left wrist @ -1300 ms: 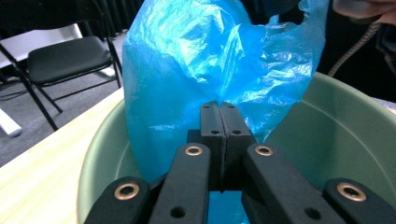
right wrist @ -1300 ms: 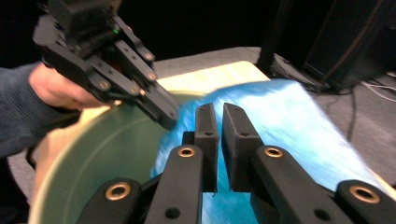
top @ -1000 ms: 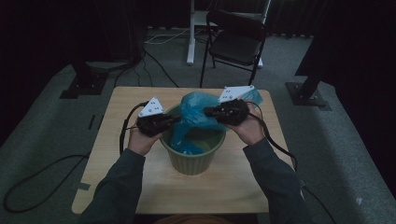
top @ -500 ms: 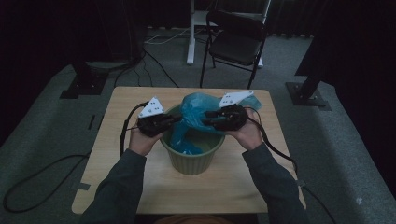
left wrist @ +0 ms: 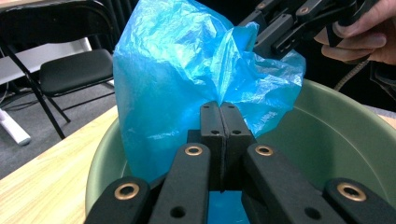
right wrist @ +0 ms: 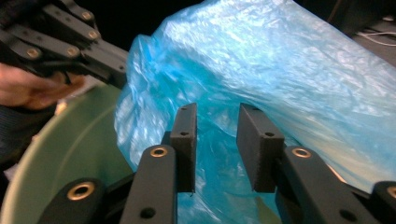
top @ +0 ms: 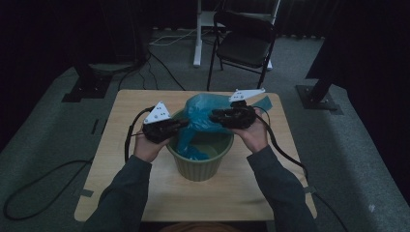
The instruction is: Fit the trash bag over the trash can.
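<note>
Blue plastic film, a thin crinkled bag (top: 203, 116), rises out of a green bucket (top: 200, 162) that stands near the middle of the pale wooden surface (top: 111, 169). We see the bag partly inside the bucket, its lower part lying against the inner wall and its upper part billowing above the rim toward the far side. We hold the left gripper (top: 181, 126) at the bucket's left rim; in the left gripper view its fingers (left wrist: 212, 135) are pressed flat together, with a fold of the blue film pinched at their tips. We hold the right gripper (top: 216, 117) over the right rim, pointing toward the left one. In the right gripper view its fingers (right wrist: 184, 140) stand apart with a clear gap; they have just been opening, and the film lies behind and between them without being pressed by either pad. The two grippers face each other across the bag, close together but apart. Both hands (top: 254, 135) and dark sleeves (top: 123, 193) enter from the near edge of the surface. Beyond the surface, on grey carpet (top: 58, 159), we note a black folding chair (top: 244, 46) and loose cables (top: 164, 43).
</note>
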The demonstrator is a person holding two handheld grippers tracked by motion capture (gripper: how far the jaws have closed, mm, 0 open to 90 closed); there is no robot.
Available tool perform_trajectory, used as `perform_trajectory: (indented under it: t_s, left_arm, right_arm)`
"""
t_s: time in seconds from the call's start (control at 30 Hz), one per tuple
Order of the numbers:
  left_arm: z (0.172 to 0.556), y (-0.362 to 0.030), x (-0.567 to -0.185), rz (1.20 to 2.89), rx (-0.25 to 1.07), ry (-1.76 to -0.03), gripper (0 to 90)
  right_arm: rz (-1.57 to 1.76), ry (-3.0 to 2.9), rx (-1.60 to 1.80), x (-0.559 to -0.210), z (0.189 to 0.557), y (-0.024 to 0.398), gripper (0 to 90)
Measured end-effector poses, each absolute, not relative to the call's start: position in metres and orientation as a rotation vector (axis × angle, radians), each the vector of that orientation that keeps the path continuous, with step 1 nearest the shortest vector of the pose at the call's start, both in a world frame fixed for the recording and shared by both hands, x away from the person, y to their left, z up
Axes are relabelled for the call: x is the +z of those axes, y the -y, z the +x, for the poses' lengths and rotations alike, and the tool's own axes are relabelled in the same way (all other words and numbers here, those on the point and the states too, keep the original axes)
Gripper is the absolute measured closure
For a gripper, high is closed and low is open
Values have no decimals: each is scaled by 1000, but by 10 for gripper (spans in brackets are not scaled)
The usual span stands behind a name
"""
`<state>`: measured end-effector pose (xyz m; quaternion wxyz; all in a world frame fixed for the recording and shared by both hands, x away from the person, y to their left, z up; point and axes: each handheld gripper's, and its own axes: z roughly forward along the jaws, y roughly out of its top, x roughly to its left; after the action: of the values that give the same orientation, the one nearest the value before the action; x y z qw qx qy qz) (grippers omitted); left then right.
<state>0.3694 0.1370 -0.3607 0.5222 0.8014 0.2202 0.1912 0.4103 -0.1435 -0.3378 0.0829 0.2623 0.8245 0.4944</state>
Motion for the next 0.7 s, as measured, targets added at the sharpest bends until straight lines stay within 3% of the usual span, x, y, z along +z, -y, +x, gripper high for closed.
perform_trajectory:
  t_s: [0.37, 0.5, 0.7]
  left_arm:
    - [364, -134, -361, 1922, 468, -499, 897]
    - [364, -136, -362, 1916, 472, -505, 897]
    - [364, -145, -366, 1903, 474, -538, 897]
  right_arm:
    - [872, -2477, 1576, -344, 422, 136, 646]
    - [859, -2498, 1514, -345, 423, 132, 877]
    - [849, -2456, 1418, -341, 418, 139, 900]
